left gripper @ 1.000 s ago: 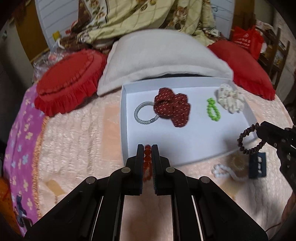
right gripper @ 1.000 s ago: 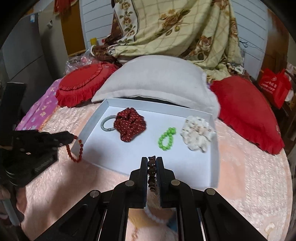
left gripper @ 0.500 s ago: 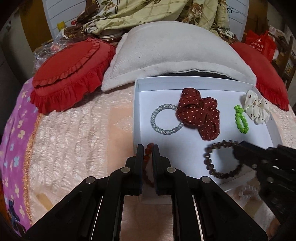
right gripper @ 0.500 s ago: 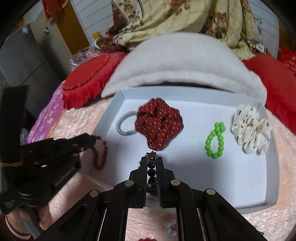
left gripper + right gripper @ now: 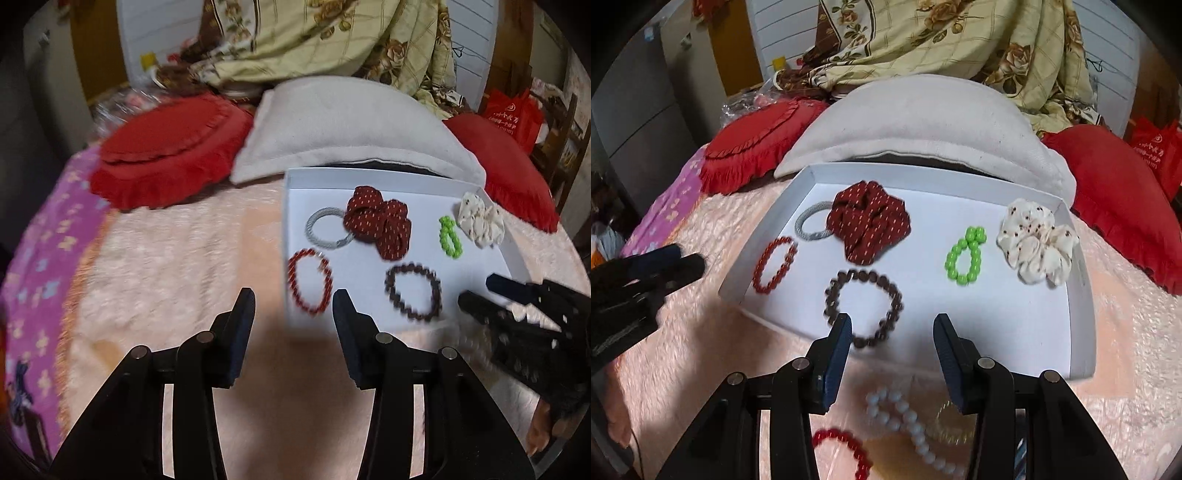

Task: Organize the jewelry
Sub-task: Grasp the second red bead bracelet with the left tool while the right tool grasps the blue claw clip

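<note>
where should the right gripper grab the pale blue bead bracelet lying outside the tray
Probably the far loop of the pale blue bead bracelet, from above. It lies flat on the pink bedspread in a figure-eight just under the right gripper, whose jaws have just been opening and hold nothing. One finger could go inside that loop, one outside, pinching the strand.

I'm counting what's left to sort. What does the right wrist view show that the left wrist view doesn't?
Only the right wrist view: a pale bead strand and a second red bracelet on the bedspread, outside the tray. Only the left wrist view: nothing more to sort. Both: the white tray holding the red bracelet and brown bracelet.
</note>
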The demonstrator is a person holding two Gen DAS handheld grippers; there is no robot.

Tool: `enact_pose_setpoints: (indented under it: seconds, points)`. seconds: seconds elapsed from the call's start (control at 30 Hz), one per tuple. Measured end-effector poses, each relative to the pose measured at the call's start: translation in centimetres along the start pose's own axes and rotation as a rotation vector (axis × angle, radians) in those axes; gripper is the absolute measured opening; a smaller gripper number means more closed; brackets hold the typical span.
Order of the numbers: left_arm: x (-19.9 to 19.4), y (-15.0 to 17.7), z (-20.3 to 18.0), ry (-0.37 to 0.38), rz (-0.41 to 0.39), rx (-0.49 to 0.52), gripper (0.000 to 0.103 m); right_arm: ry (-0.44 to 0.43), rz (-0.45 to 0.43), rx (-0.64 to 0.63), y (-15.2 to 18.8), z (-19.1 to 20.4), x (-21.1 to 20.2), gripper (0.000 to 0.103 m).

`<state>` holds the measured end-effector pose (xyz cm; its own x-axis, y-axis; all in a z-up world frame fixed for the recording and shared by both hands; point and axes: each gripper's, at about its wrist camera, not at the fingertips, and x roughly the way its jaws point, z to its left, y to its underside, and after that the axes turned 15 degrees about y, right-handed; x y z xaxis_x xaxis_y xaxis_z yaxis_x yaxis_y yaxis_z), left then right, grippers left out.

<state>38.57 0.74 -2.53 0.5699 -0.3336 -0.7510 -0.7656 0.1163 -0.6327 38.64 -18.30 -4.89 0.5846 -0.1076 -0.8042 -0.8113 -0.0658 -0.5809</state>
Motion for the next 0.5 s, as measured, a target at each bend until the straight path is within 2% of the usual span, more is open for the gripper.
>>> enact_pose_setpoints:
  seconds: [0.1,0.23,0.5]
  points:
    - [-2.4,2.7,-0.3,-0.009,-0.012,0.007,0.043,-0.013,-0.045,0.015,1.3,-0.6,-2.3,0.044]
    - [-4.0,6.0,-0.7,0.023,-0.004,-0.001,0.043,-0.032,-0.095,0.058,4.6,-3.3,-5.9,0.044]
    - [-3.0,10.5,-4.3,0.062,0.067,0.041,0.043,-0.007,-0.011,0.202,12.9,-10.8,-7.3,0.044]
